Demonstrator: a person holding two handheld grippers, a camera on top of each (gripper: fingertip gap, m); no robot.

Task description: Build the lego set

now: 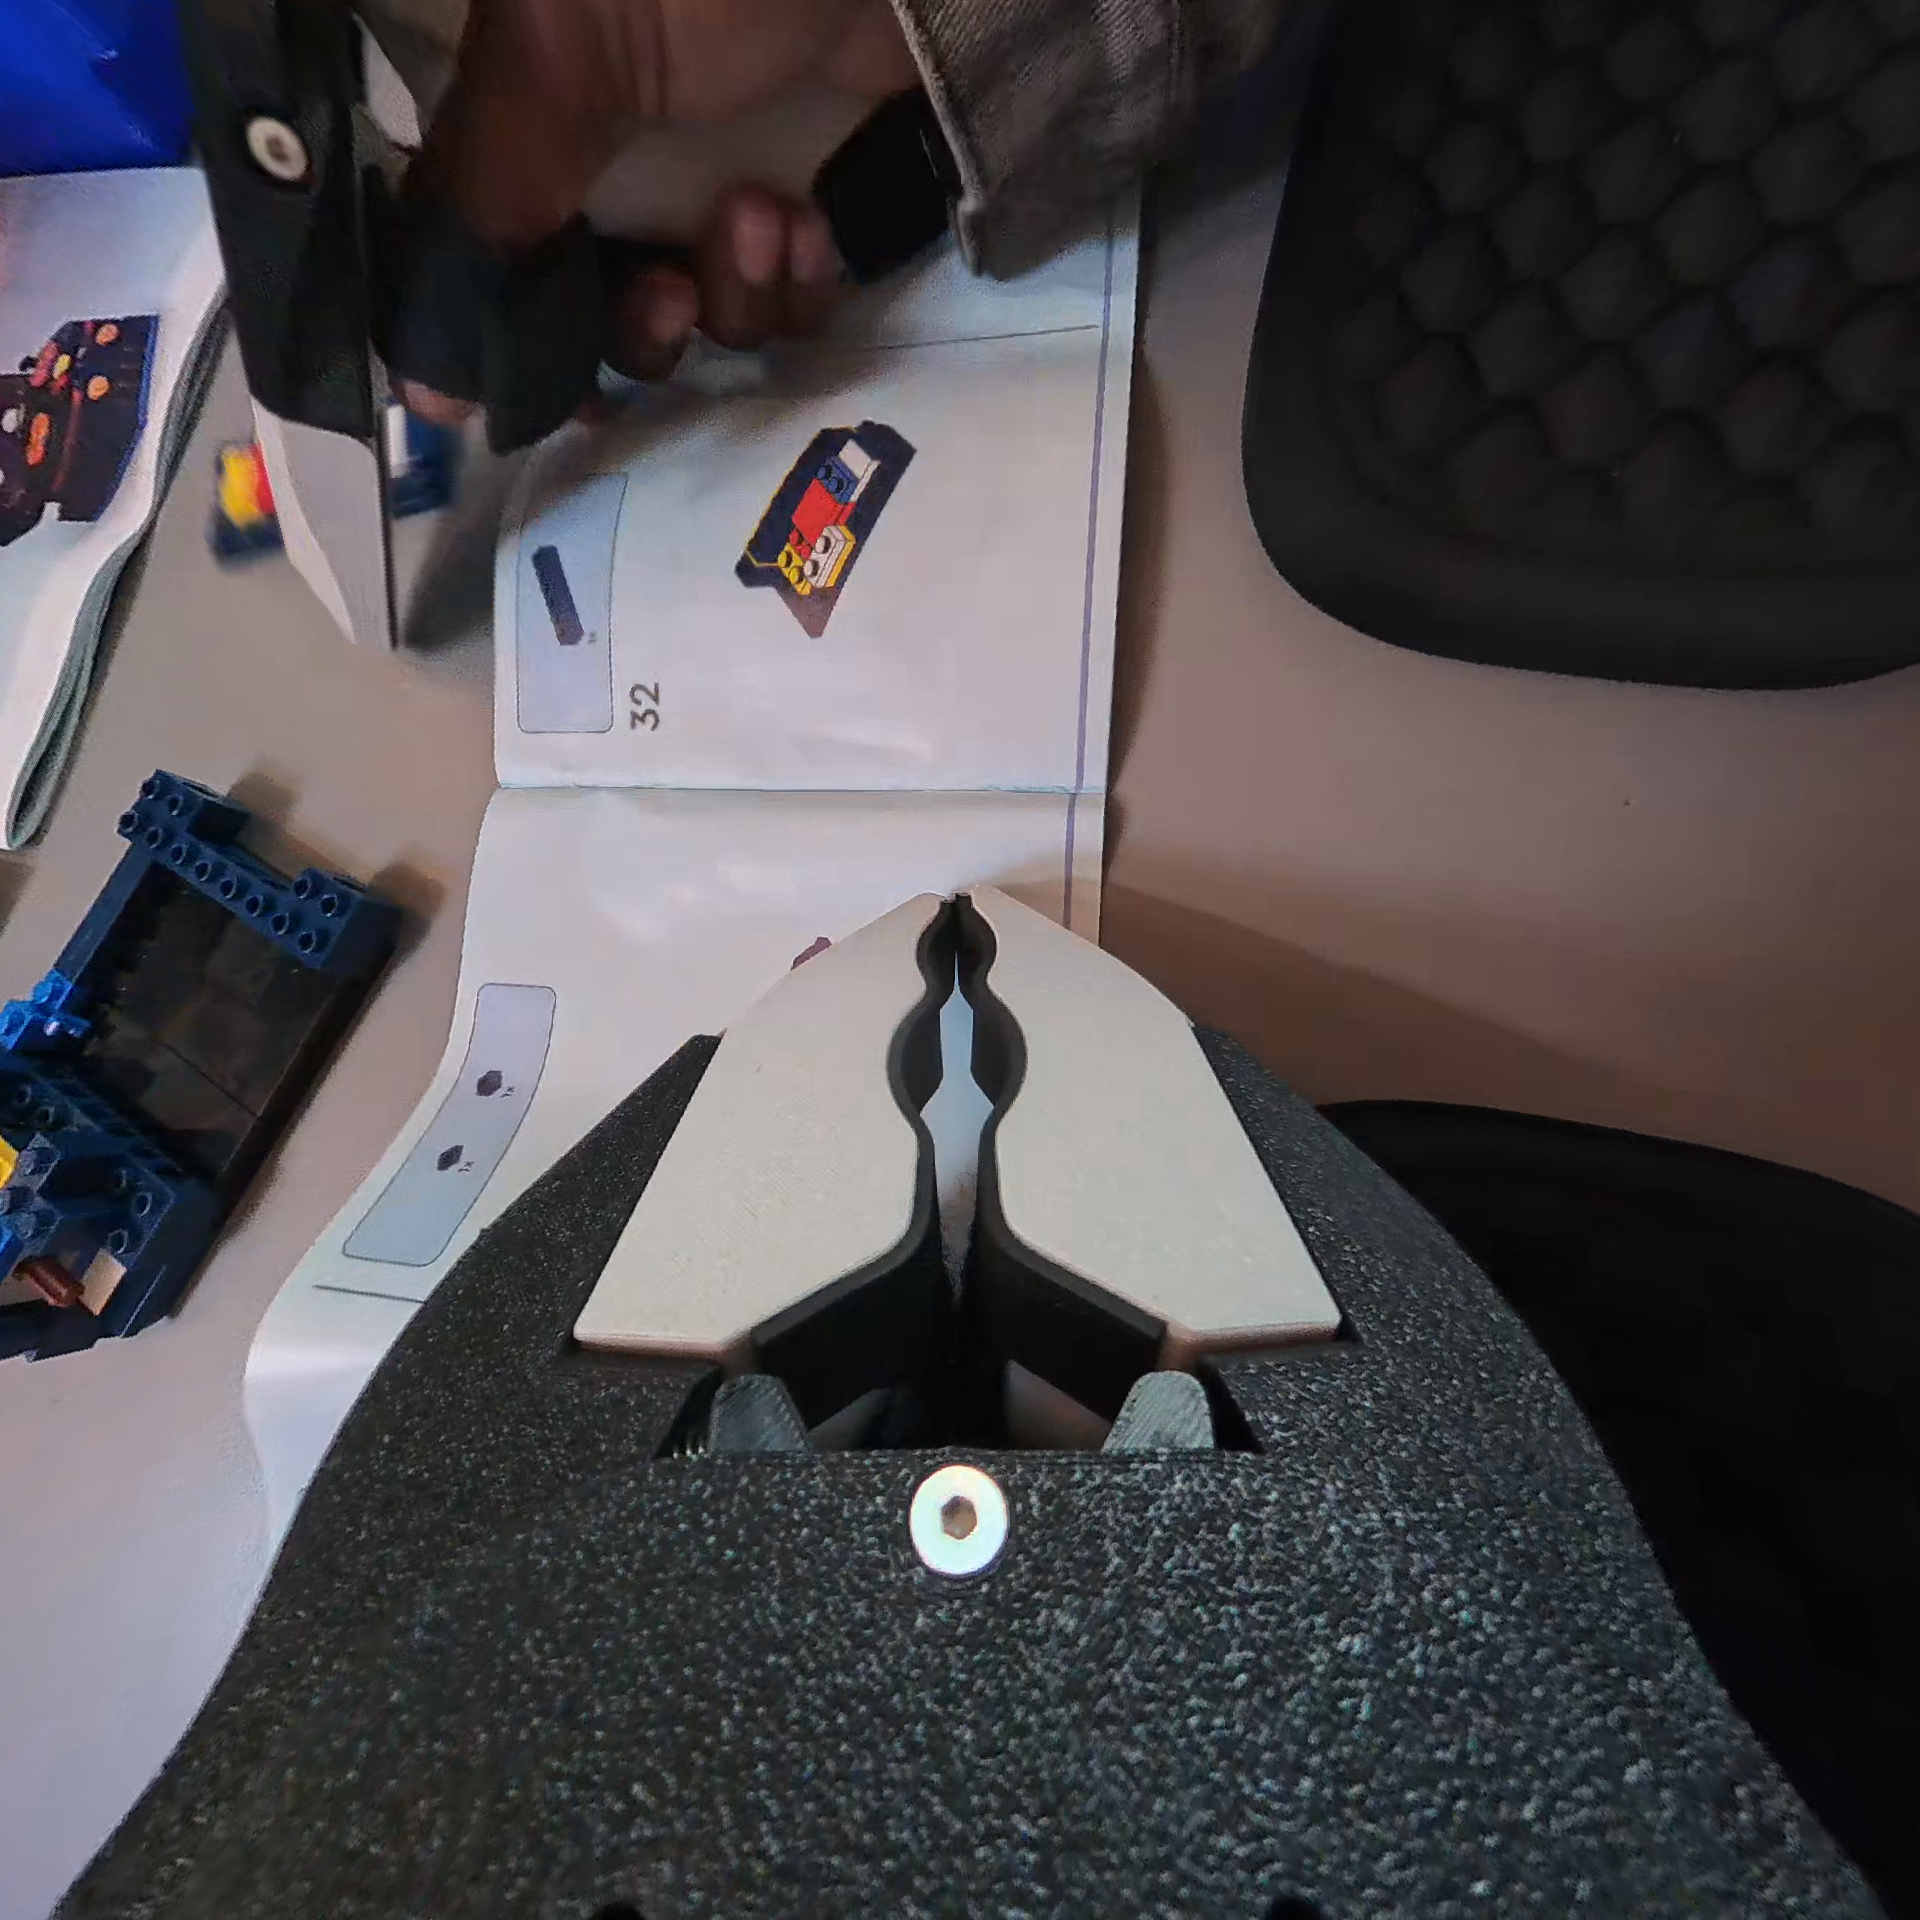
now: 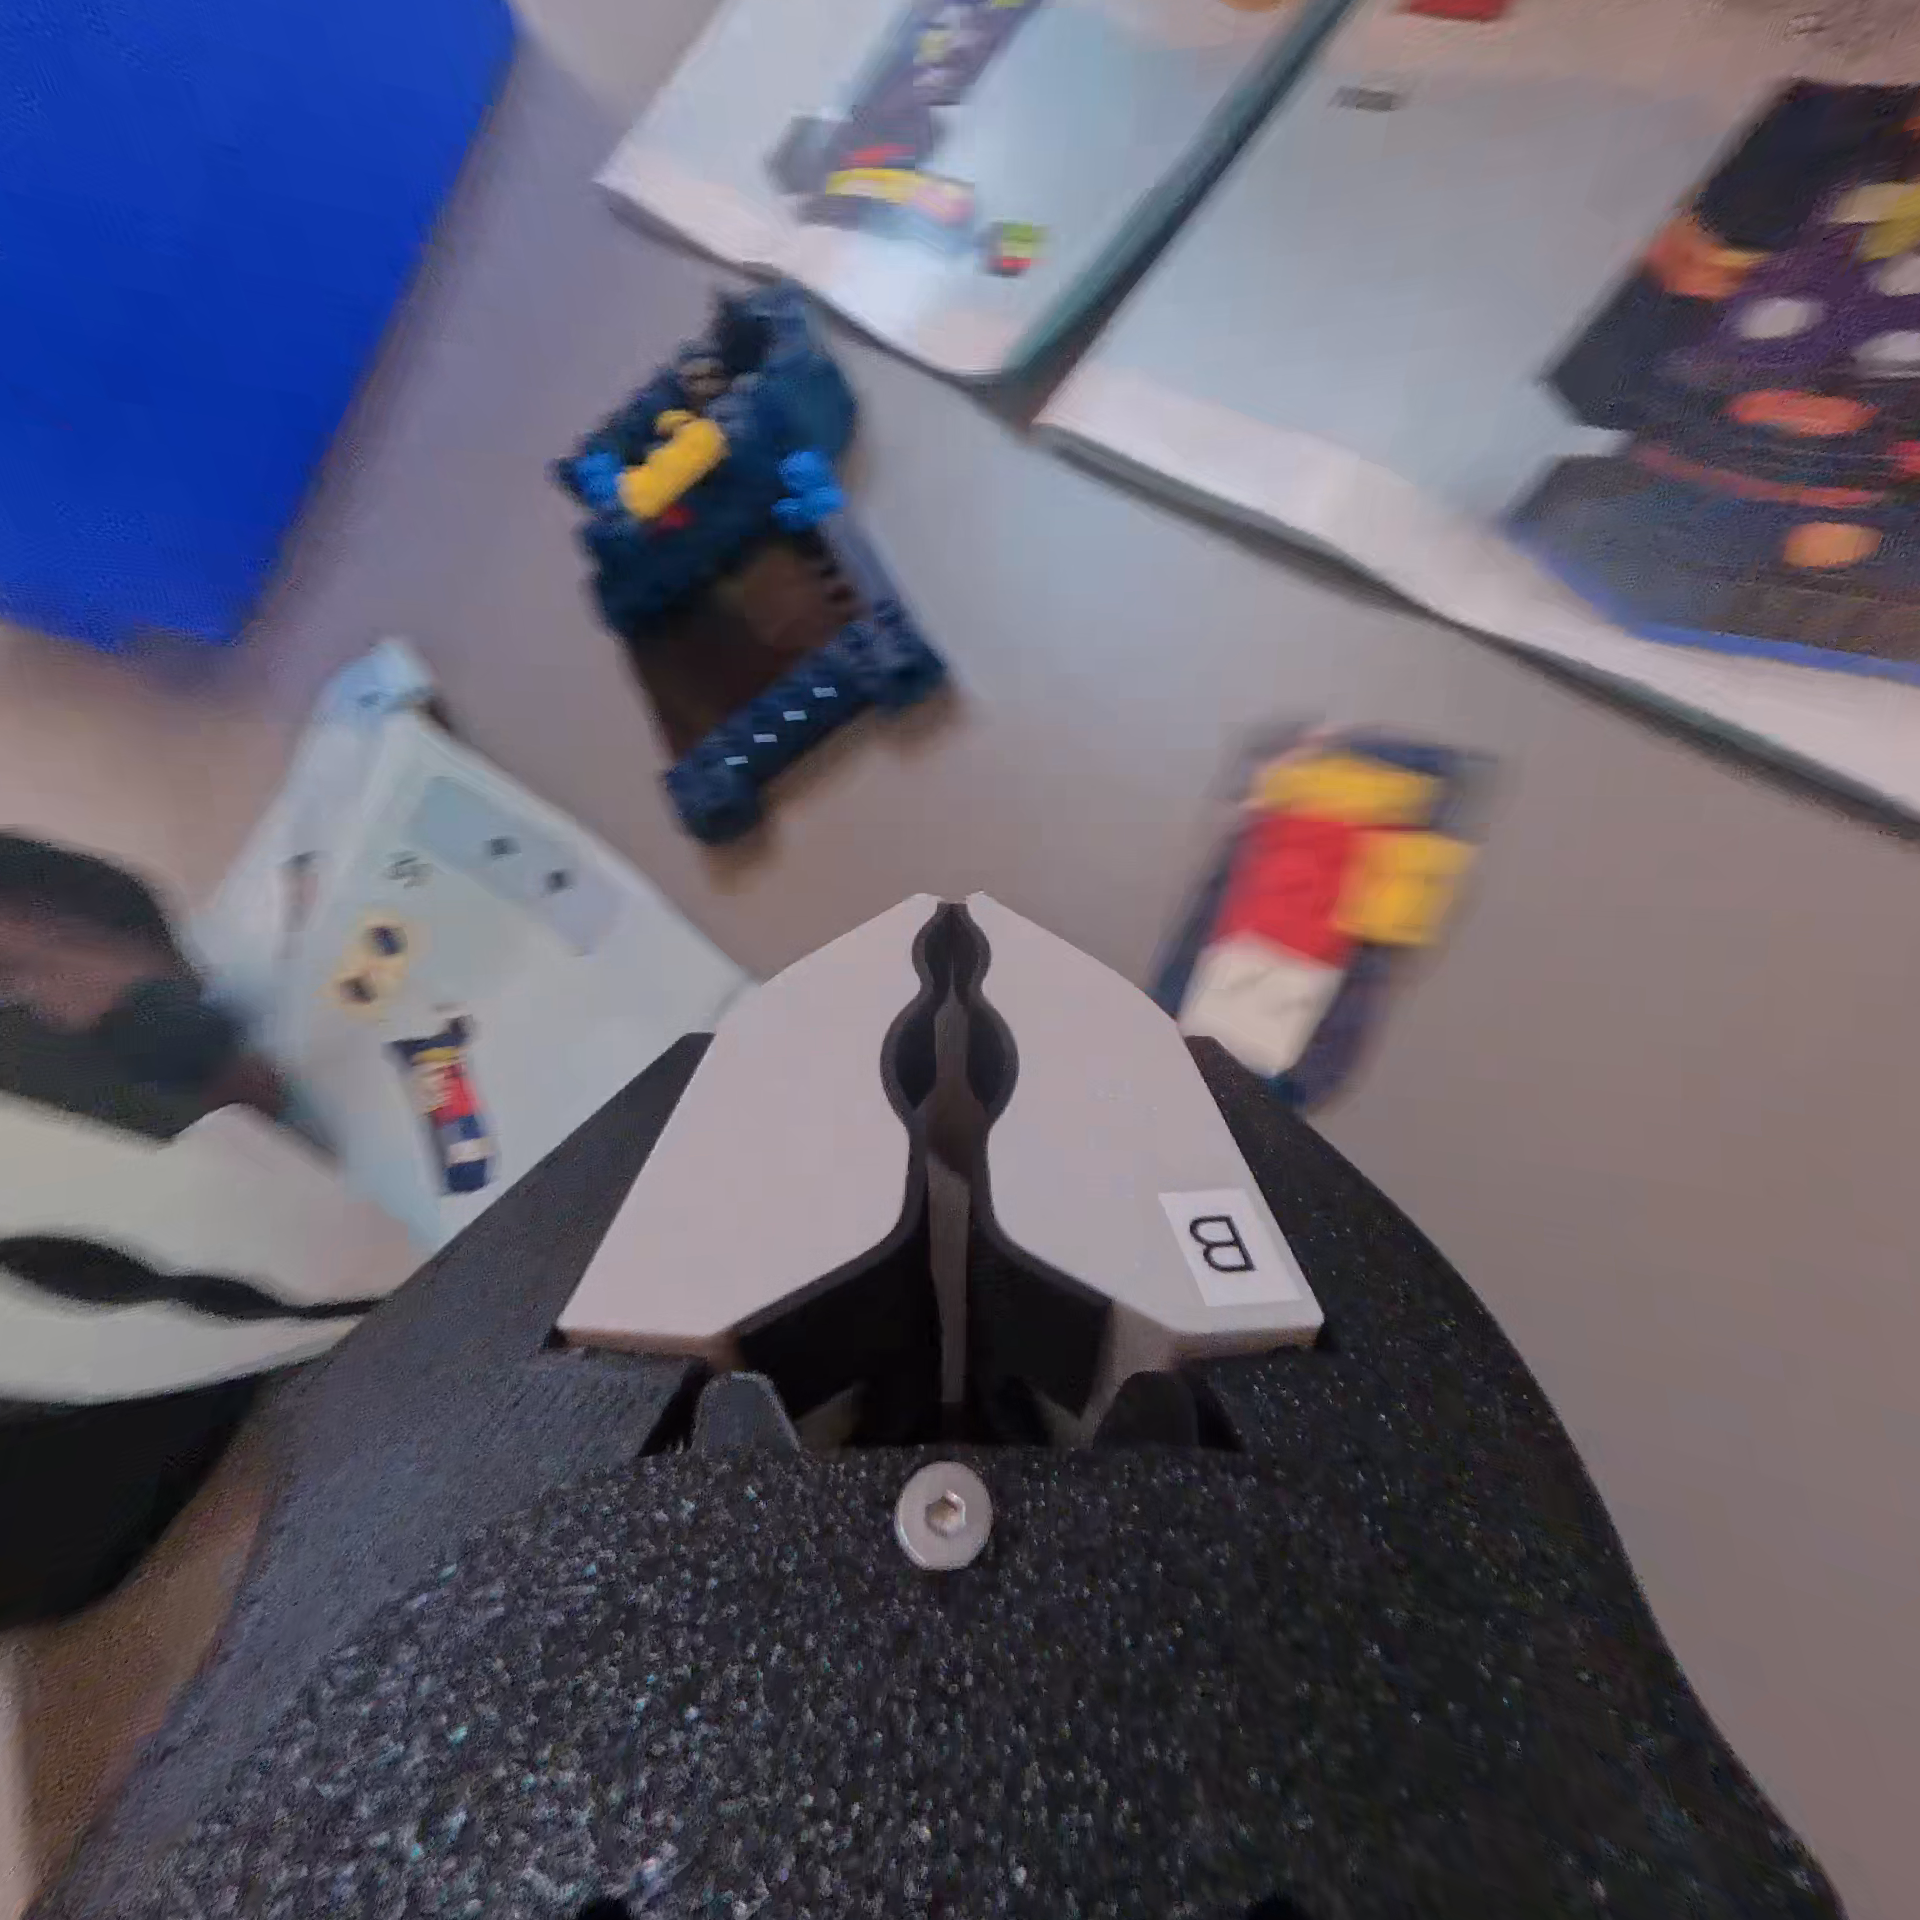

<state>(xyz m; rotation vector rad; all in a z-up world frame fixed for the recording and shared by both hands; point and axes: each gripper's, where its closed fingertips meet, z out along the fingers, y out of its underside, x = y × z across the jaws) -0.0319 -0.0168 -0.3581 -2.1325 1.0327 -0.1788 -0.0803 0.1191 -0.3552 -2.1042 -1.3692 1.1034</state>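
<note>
— Nearest the left wrist camera, what do the jaws show?

— The left gripper [image 1: 957,902] has its grey fingertips pressed together with nothing between them. It hangs over the near page of an open white instruction booklet [image 1: 790,727] lying on the beige table [image 1: 1455,883].

— And around it?

— To the left, a dark blue brick frame with a black panel [image 1: 197,1029] sits on the table beside the booklet. Farther off, a hand [image 1: 665,208] grips the black handle of the other tool over the booklet's far page, with a black mesh chair [image 1: 1610,364] off to the right.

— What about the right one?

— The right gripper [image 2: 958,902] is also fully closed on air, above bare table. Just right of it lies a blurred red, yellow and white brick assembly on a blue base [image 2: 1340,894]. Left and near is the white booklet; farther on stands the dark blue frame [image 2: 748,551].

— Beyond that?

— Two more open printed booklets [image 2: 1351,364] at far right, and a bright blue box [image 2: 208,291] at far left.
</note>
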